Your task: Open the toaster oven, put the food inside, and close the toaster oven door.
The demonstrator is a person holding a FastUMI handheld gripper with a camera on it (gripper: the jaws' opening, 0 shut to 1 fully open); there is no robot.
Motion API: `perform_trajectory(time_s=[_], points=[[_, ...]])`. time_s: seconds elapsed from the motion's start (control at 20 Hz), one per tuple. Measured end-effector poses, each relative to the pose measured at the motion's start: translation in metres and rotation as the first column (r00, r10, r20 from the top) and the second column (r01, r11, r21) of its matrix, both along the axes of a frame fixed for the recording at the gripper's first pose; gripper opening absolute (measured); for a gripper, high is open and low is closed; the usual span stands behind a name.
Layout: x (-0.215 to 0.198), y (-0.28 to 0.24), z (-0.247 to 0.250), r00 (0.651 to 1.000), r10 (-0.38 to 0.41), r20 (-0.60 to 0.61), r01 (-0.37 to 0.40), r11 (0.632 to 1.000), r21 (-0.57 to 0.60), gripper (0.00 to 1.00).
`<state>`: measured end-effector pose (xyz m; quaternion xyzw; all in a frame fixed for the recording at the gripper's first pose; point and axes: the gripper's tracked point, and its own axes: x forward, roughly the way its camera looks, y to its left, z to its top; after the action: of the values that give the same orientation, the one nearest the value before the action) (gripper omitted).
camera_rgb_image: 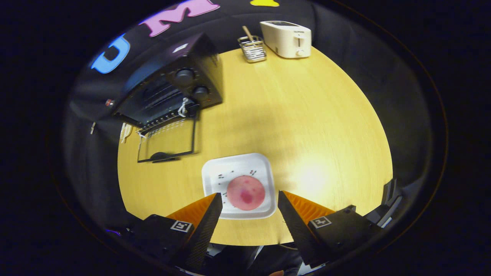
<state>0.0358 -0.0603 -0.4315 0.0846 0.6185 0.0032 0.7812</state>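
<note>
The black toaster oven (168, 92) door is already lowered; the round pink food slice (246, 193) on a square white plate (215, 172) lies ungrasped between the spread orange-and-black gripper (249, 201) fingers.

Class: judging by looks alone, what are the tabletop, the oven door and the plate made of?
Tabletop: pale wood or laminate, faint grain, soft sheen. Oven door: clear glass in a dark frame; table shows through. Plate: white, glossy, probably ceramic or plastic. Gripper open.

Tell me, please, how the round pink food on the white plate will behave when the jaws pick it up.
The pink slice looks thin and flat, so it will probably flop. Its surface seems smooth, perhaps slippery. The plate may slide on the table. The gripper is open above it.
</note>
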Motion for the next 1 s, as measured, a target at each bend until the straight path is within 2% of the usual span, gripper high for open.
perform_trajectory(time_s=[0.15, 0.25, 0.35, 0.4, 0.5, 0.55, 0.6, 0.8, 0.85, 1.0], points=[[0.003, -0.012, -0.030, 0.998, 0.034, -0.058, -0.034, 0.999, 0.002, 0.95], [0.001, -0.016, -0.049, 0.994, 0.053, -0.098, -0.054, 0.999, -0.004, 0.86], [0.000, -0.019, -0.066, 0.991, 0.066, -0.118, -0.069, 0.997, -0.018, 0.83], [0.001, -0.021, -0.072, 0.990, 0.066, -0.125, -0.070, 0.997, -0.026, 0.62], [-0.001, -0.014, -0.082, 0.987, 0.059, -0.149, -0.058, 0.998, 0.009, 0.36], [-0.004, -0.013, -0.086, 0.983, 0.060, -0.171, -0.058, 0.998, 0.018, 0.27], [-0.009, -0.014, -0.089, 0.978, 0.076, -0.194, -0.074, 0.997, 0.017, 0.25], [-0.007, -0.012, -0.080, 0.974, 0.142, -0.176, -0.137, 0.990, 0.040, 0.25], [-0.006, -0.011, -0.089, 0.974, 0.144, -0.172, -0.136, 0.989, 0.058, 0.09], [-0.006, -0.011, -0.082, 0.977, 0.161, -0.143, -0.142, 0.981, 0.130, 0.09]])
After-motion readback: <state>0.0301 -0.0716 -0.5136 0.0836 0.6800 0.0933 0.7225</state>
